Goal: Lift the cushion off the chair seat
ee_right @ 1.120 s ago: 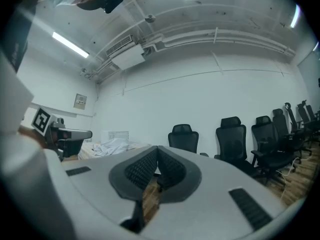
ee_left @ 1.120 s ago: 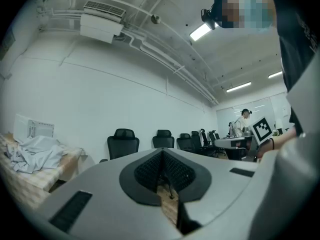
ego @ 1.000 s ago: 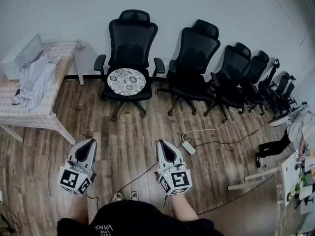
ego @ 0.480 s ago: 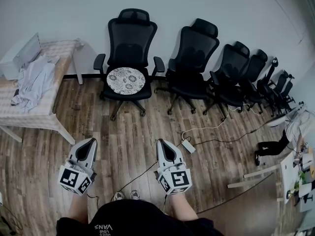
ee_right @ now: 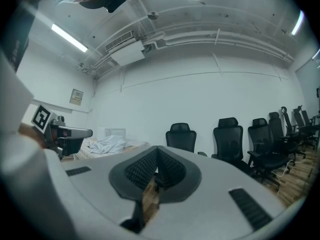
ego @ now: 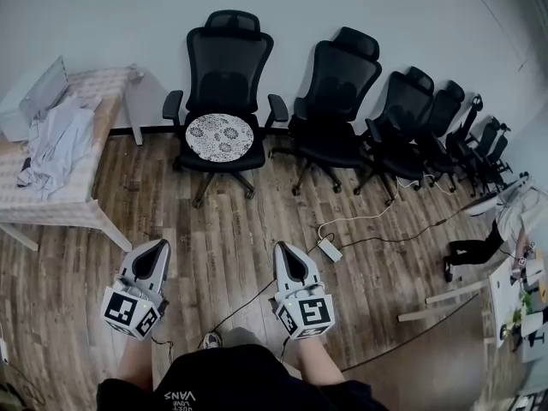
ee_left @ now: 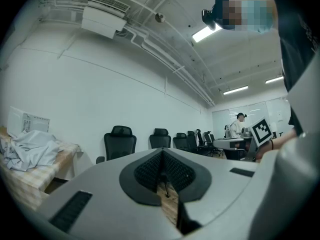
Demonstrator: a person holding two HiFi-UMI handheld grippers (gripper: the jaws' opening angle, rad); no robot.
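A round white cushion with a dark floral pattern (ego: 220,137) lies on the seat of the leftmost black office chair (ego: 225,75) against the far wall. My left gripper (ego: 156,253) and right gripper (ego: 288,257) are held low in front of me, well short of that chair, both pointing level toward it. Both are shut with nothing between the jaws. In the left gripper view the chair (ee_left: 119,143) stands beyond the shut left gripper (ee_left: 163,170). In the right gripper view the same chair (ee_right: 180,136) shows past the shut right gripper (ee_right: 156,168).
A row of several more black chairs (ego: 342,84) runs along the wall to the right. A table with a checked cloth and crumpled grey fabric (ego: 53,135) stands at the left. A white power strip with cables (ego: 329,248) lies on the wooden floor. Another person (ee_left: 237,128) works at desks far right.
The view has shifted slightly toward the chairs, so chair and cushion sit a little lower in the head view. Both grippers stay shut and keep their places relative to me.
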